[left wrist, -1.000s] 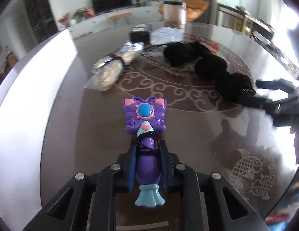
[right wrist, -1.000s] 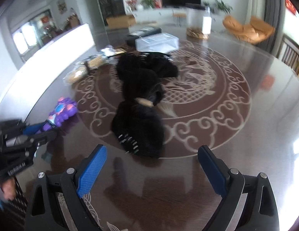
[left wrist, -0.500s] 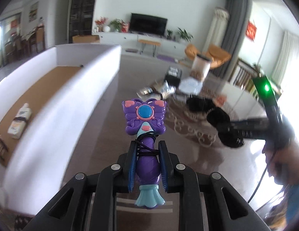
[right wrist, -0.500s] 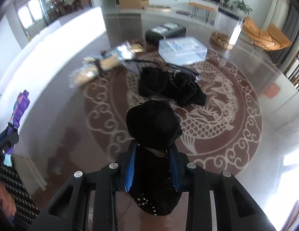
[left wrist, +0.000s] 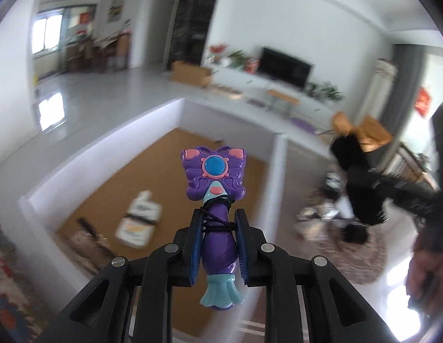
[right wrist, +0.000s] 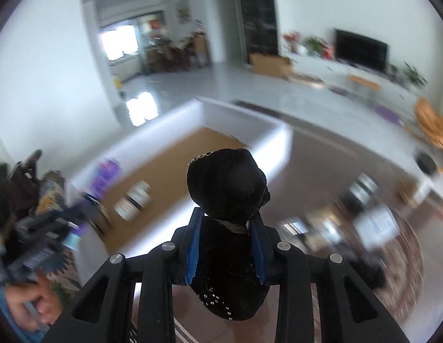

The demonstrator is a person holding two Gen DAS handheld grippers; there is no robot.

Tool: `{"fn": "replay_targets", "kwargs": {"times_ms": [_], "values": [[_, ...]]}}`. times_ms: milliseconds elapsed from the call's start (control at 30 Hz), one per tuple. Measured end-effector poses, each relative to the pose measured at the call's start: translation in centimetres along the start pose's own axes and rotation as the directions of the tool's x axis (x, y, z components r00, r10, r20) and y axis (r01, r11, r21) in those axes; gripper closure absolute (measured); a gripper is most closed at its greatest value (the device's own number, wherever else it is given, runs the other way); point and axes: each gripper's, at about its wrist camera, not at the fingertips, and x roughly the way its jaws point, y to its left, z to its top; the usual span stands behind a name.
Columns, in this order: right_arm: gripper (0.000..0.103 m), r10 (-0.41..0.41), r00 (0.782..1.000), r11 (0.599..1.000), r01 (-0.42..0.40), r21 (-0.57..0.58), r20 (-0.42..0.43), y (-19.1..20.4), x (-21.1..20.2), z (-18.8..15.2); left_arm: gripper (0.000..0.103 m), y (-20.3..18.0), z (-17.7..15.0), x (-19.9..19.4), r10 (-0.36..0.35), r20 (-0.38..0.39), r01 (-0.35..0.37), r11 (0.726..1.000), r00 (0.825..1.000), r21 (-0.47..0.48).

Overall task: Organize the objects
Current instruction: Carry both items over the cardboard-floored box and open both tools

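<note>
Both your claws are loaded and held up in the air by the white box.

Your left claw (left wrist: pixel 218 240) is clamped on the purple butterfly wand (left wrist: pixel 215 200), pads squeezing its handle where a black cord is wound, butterfly head pointing away from you and the teal tail end sticking out toward the camera. Below and beyond it lies the white box (left wrist: pixel 107 145) with its brown floor, holding a pale packet (left wrist: pixel 140 221) near the left side. Your right claw (right wrist: pixel 225 243) is gripping the black shoe (right wrist: pixel 228 197), which fills the gap between the blue pads, toe forward and studded part hanging near the camera. The bench (right wrist: pixel 330 168) spreads to the right, its items blurred.
</note>
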Motion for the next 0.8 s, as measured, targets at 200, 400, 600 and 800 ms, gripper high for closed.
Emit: {"fn": "replay_targets", "kwargs": {"times_ms": [200,400,600,800], "values": [[0.071,0.101,0.995,0.992,-0.102,-0.070,-0.022,7.9,6.8,3.6,0.082,3.5,-0.7,4.7,0.121,-0.138,-0.121,0.993,0.983,0.009],[0.050,0.062,0.989,0.992,-0.076,-0.102,-0.138,10.5,14.4,2.7,0.034,3.7,-2.5,6.4,0.161,-0.250,-0.163,0.986,0.955,0.012],[0.019,0.019,0.991,0.997,-0.028,-0.069,-0.135,7.9,14.6,1.2,0.000,2.4,-2.5,3.2,0.182,-0.112,-0.182,0.983,0.977,0.008],[0.010,-0.032,0.999,0.999,0.031,-0.023,-0.031,3.7,9.5,-1.4,0.000,-0.1,-2.9,2.1,0.181,-0.013,-0.181,0.983,0.983,0.015]]}}
